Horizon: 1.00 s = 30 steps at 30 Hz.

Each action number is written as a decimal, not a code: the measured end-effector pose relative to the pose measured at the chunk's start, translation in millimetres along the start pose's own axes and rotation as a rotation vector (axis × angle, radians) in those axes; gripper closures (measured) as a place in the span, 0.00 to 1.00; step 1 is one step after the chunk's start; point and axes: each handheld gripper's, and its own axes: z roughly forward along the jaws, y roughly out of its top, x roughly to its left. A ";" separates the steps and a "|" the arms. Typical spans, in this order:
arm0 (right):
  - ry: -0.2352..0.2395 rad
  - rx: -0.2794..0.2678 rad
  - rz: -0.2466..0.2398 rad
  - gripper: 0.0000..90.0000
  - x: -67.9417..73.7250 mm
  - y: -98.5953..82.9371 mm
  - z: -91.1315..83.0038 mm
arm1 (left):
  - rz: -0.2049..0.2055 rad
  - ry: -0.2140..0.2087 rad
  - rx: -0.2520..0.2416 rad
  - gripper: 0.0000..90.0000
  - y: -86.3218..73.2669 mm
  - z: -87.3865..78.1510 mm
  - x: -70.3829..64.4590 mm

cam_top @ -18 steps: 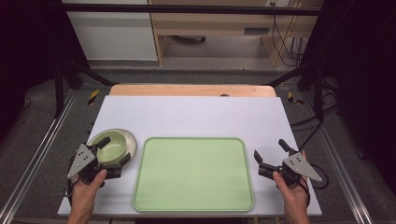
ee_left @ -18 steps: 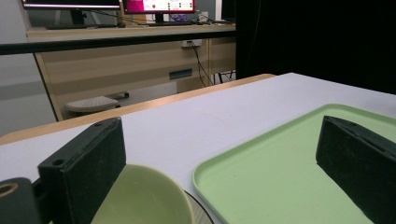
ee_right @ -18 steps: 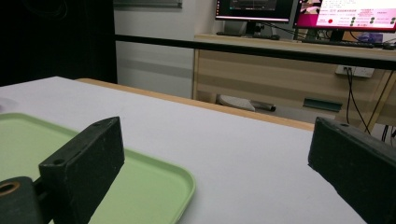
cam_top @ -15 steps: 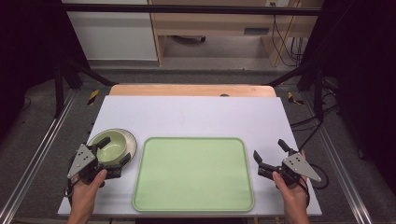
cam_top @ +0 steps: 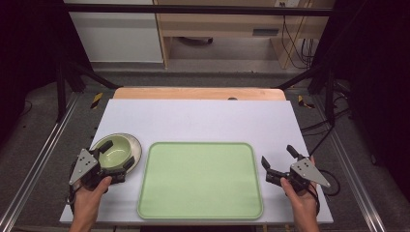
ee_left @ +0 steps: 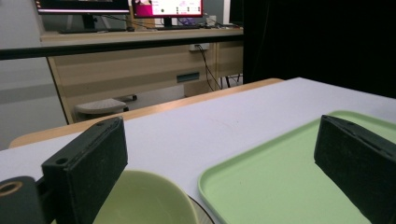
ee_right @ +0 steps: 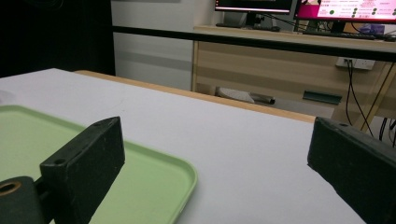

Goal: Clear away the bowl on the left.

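The wide white rectangular tabletop [cam_top: 203,118] has a broad bare stretch beyond the flat pale-green plastic tray with rounded corners [cam_top: 200,181], which lies near the front edge. Just left of the tray, apart from its rim, sits a shallow glossy pale-green bowl on a cream plate [cam_top: 116,151]. The left gripper [cam_top: 115,155] is low at the bowl's near side, jaws spread wide across it. The right gripper [cam_top: 279,156] is low off the tray's right edge, jaws spread and holding nothing.
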 end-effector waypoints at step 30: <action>-0.030 0.034 -0.033 0.05 3.6 -2.2 2.9 | 0.035 0.109 0.053 0.05 58.3 10.7 38.2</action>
